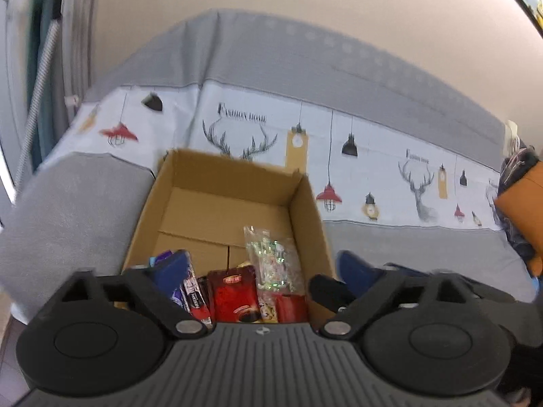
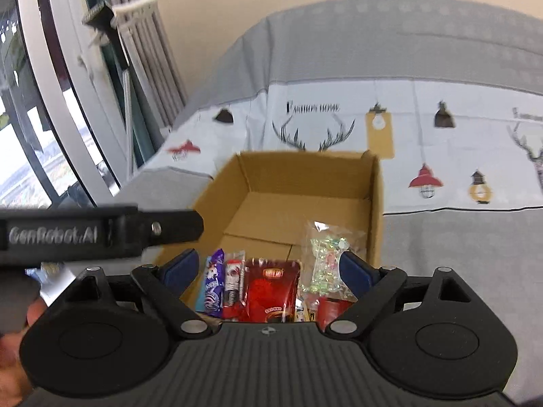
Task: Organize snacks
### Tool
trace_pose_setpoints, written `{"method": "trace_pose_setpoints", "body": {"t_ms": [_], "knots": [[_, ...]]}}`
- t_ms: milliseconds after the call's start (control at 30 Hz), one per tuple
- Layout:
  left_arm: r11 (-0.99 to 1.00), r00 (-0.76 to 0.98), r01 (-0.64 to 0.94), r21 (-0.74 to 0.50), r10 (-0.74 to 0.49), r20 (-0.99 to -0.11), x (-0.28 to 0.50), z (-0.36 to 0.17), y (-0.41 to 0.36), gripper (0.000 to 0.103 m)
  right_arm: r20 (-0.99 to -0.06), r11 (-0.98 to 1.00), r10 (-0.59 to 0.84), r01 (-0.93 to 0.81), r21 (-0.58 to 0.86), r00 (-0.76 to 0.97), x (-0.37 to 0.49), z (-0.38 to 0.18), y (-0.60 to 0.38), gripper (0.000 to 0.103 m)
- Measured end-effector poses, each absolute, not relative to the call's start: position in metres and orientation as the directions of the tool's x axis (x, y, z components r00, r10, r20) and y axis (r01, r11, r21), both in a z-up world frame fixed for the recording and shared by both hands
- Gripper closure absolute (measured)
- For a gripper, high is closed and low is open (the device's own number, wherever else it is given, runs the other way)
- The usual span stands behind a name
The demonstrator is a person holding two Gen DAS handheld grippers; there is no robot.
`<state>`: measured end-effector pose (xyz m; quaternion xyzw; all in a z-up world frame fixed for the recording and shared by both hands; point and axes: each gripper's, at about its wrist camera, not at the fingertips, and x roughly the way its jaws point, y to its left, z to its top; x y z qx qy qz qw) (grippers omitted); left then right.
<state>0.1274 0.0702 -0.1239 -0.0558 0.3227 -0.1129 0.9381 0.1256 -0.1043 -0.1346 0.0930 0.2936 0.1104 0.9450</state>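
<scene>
An open cardboard box (image 1: 307, 203) (image 2: 375, 183) stands on a sofa. Its near end holds a red packet (image 1: 234, 293) (image 2: 271, 288), a clear bag of glittery sweets (image 1: 275, 257) (image 2: 327, 254), a purple wrapper (image 2: 213, 285) and a red-white stick pack (image 1: 195, 296) (image 2: 234, 281). My left gripper (image 1: 261, 268) hovers over the box's near end, fingers spread wide with nothing between them. My right gripper (image 2: 268, 268) is also open and empty above the snacks. The left gripper's black body (image 2: 101, 234) shows at left in the right wrist view.
The sofa wears a grey and white cover (image 1: 373, 156) printed with antlers and lamps. A grey armrest (image 1: 68, 210) lies left of the box. An orange cushion (image 1: 522, 203) sits far right. A window and curtain (image 2: 68, 101) are at left.
</scene>
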Motion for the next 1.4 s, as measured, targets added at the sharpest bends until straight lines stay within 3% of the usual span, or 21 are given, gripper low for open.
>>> {"method": "trace_pose_setpoints", "body": {"t_ms": [200,333,533,867,1400], "knots": [[0.988,0.775,0.094,-0.127,-0.152,-0.613,0.075,-0.08,0.045,0.0,-0.531,0.975,0.181,-0.079,0.208,0.828,0.066,-0.087,-0.119,0.001],[0.997,0.768,0.055,-0.052,-0.075,-0.635,0.051,-0.062,0.03,0.0,-0.577,0.971,0.159,-0.021,0.239,0.801,0.035,-0.071,-0.13,0.001],[0.996,0.776,0.084,0.0,-0.065,-0.627,0.027,-0.046,0.02,0.0,-0.613,0.968,0.151,0.01,0.251,0.775,0.01,-0.056,-0.136,0.001],[0.995,0.765,0.045,0.09,0.024,-0.644,0.02,-0.044,0.017,0.0,-0.632,0.976,0.131,0.014,0.218,0.764,0.003,-0.051,-0.132,0.001],[0.99,0.735,0.059,0.132,0.046,-0.676,0.022,-0.045,0.011,0.0,-0.649,0.974,0.148,0.002,0.225,0.746,0.007,-0.056,-0.133,0.001]]}}
